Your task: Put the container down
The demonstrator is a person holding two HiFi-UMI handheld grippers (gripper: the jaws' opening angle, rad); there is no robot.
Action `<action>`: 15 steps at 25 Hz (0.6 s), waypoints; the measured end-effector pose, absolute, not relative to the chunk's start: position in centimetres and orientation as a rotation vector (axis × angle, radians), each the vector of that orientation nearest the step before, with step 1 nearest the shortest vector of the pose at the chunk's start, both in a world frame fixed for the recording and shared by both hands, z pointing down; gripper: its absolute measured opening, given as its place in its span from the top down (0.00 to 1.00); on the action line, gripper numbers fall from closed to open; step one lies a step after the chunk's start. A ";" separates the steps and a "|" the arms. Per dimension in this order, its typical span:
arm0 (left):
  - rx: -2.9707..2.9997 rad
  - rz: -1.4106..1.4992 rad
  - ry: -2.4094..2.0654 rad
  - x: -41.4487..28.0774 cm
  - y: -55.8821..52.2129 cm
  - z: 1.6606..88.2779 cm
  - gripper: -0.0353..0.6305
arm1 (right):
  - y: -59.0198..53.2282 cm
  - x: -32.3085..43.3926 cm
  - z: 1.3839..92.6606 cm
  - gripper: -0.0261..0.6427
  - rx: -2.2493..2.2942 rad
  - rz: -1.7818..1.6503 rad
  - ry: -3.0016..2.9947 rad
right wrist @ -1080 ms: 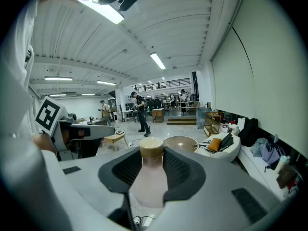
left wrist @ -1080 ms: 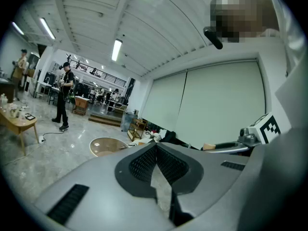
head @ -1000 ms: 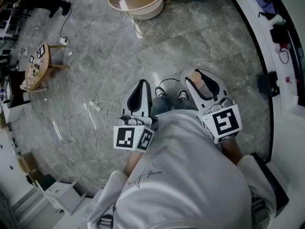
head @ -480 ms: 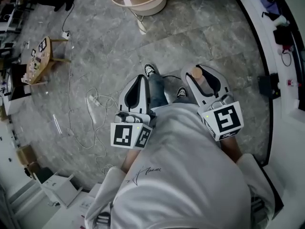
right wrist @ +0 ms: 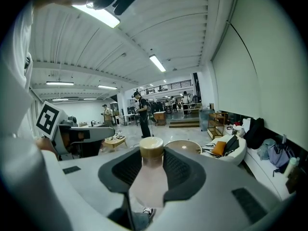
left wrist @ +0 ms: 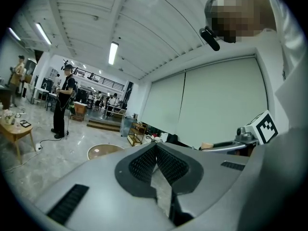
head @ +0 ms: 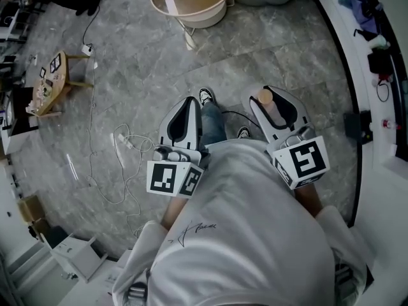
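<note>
R gripper (head: 270, 102) is clamped on the container (head: 263, 99), pale body w/ tan cap, carried in the air well short of the round tub (head: 190, 0) & off to its right. L gripper (head: 189, 109), also short of the tub, has jaws pressed together, nothing btwn. Only floor (head: 127, 75) lies below. Judgement: pick a flat spot, lower w/ container vertical, seat base fully, then ease jaws apart slowly so it won't tip.

Beige tub (head: 205, 18), small wooden table (head: 57, 85) and loose cables (head: 125, 143) on marbled floor (head: 287, 50).
</note>
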State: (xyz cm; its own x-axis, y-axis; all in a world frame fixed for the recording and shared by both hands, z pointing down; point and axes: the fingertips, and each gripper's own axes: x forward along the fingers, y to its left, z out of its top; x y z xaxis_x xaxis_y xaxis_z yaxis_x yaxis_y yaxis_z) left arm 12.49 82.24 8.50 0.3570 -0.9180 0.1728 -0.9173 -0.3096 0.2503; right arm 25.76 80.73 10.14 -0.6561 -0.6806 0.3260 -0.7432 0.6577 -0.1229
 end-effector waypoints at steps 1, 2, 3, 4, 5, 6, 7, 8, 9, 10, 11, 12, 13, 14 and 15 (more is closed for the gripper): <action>2.314 -0.006 -1.622 12.0 81.5 8.7 0.92 | 80.0 25.2 10.1 0.74 1.145 0.362 -2.626; 2.310 -0.008 -1.618 11.6 80.8 8.9 0.92 | 79.3 24.7 10.1 0.74 1.142 0.361 -2.627; 2.308 -0.010 -1.612 11.3 80.0 9.1 0.92 | 78.5 24.2 10.2 0.74 1.138 0.356 -2.629; 2.307 -0.011 -1.607 11.0 79.2 9.3 0.92 | 77.8 23.8 10.2 0.74 1.134 0.351 -2.629; 2.307 -0.014 -1.603 10.7 78.4 9.4 0.92 | 77.0 23.4 10.2 0.74 1.130 0.349 -2.627; 2.307 -0.016 -1.599 10.3 77.5 9.4 0.92 | 76.2 23.0 10.3 0.74 1.128 0.350 -2.624; 2.307 -0.018 -1.596 9.8 76.7 9.3 0.92 | 75.4 22.6 10.3 0.74 1.127 0.351 -2.620; 2.307 -0.019 -1.593 9.3 75.8 9.2 0.92 | 74.6 22.1 10.2 0.74 1.126 0.350 -2.615; 2.307 -0.019 -1.589 8.7 74.9 9.1 0.92 | 73.7 21.6 10.2 0.74 1.126 0.349 -2.609; 2.308 -0.020 -1.585 8.1 74.0 9.0 0.92 | 72.9 21.0 10.2 0.74 1.127 0.350 -2.602; 2.310 -0.018 -1.580 7.4 73.1 8.9 0.92 | 72.0 20.5 10.2 0.74 1.129 0.353 -2.596; 2.312 -0.015 -1.574 6.8 72.2 8.8 0.92 | 71.2 19.9 10.2 0.74 1.135 0.358 -2.591; 2.314 -0.011 -1.567 6.2 71.3 8.8 0.92 | 70.3 19.3 10.1 0.74 1.142 0.364 -2.586; 2.315 -0.007 -1.559 5.6 70.3 8.9 0.92 | 69.5 18.7 10.0 0.74 1.151 0.368 -2.580; 2.316 -0.006 -1.551 4.9 69.4 8.8 0.92 | 68.7 18.1 9.9 0.74 1.158 0.369 -2.574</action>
State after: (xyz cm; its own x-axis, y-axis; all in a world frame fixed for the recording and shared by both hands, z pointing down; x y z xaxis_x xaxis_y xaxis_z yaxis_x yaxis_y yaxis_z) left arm 4.92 69.37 8.82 0.4000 -0.8967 0.1895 -0.8953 -0.3380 0.2902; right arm 18.11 68.67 9.91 -0.6332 -0.6820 0.3660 -0.7574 0.6434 -0.1115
